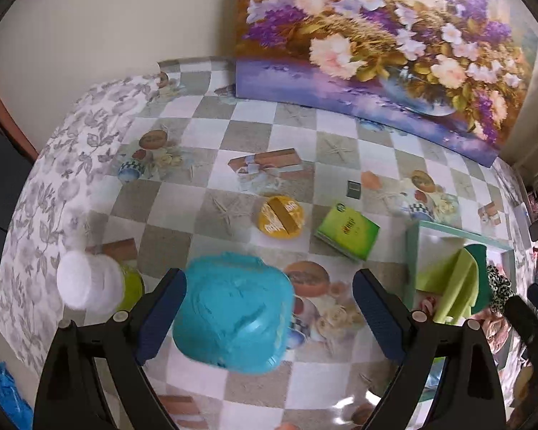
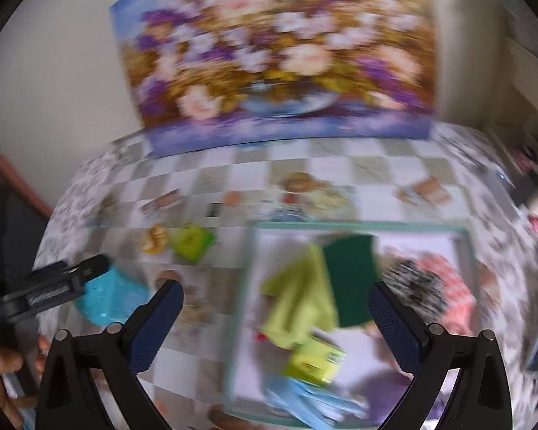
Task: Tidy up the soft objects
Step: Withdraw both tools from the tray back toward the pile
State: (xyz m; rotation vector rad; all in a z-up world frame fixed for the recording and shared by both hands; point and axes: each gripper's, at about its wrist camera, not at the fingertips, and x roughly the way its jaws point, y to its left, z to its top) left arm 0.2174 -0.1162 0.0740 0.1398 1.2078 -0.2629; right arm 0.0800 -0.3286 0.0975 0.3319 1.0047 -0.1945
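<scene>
Between my left gripper (image 1: 269, 317) fingers sat the turquoise sponge (image 1: 233, 310), its left side touching the left pad; the jaws stood wide and I could not tell whether they gripped it. My right gripper (image 2: 274, 322) was spread wide with nothing between its pads, hanging over the teal-rimmed tray (image 2: 358, 227) at the right of the checkered tablecloth (image 1: 204, 132). That tray held a lime cloth (image 2: 297, 304), a dark green pad (image 2: 351, 279), a light blue cloth (image 2: 305, 401) and a small green packet (image 2: 314, 358). Farther out lay 1 green box (image 1: 348, 231), then 1 yellow round sponge (image 1: 280, 216). White cotton pads (image 1: 86, 283) sat at the near left.
</scene>
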